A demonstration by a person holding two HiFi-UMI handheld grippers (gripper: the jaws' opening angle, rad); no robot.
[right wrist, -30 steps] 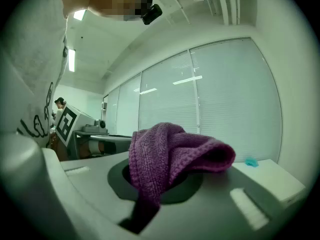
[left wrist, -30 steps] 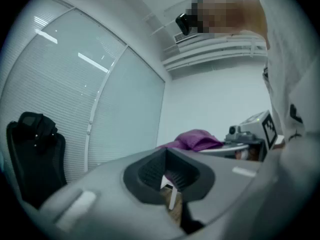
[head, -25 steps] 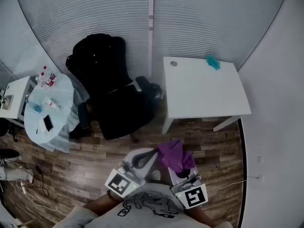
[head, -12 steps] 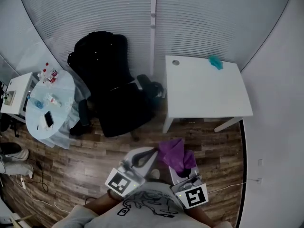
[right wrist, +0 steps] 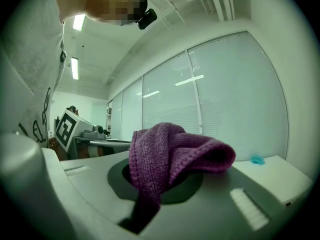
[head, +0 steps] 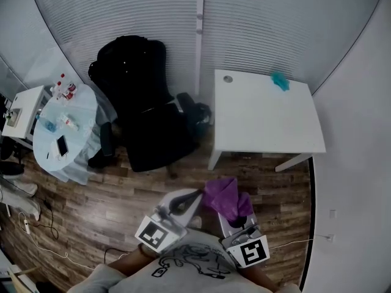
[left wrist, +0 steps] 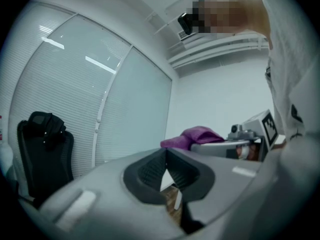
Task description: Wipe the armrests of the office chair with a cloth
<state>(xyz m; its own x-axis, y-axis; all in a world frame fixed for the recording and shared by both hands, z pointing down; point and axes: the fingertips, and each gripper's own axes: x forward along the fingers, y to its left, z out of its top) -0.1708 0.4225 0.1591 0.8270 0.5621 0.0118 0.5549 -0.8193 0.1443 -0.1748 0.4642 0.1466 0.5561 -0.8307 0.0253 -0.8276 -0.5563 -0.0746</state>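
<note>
- The black office chair [head: 143,115] stands at the far side by the blinds, left of the white table [head: 269,118].
- The purple cloth [head: 223,197] is near the person, well apart from the chair's armrests.
- The right gripper [right wrist: 161,183] is clamped on the cloth.
- The left gripper [left wrist: 166,170] has its jaws together, holding nothing.
- Nothing touches an armrest, which fits wiping still ahead or already over.

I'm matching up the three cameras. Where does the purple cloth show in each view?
Head view: purple cloth low centre, held in the right gripper.
Left gripper view: right of centre, beyond the shut left gripper.
Right gripper view: centre, clamped between the jaws.
Shared landmark: the window blinds, behind the cloth in all three.
</note>
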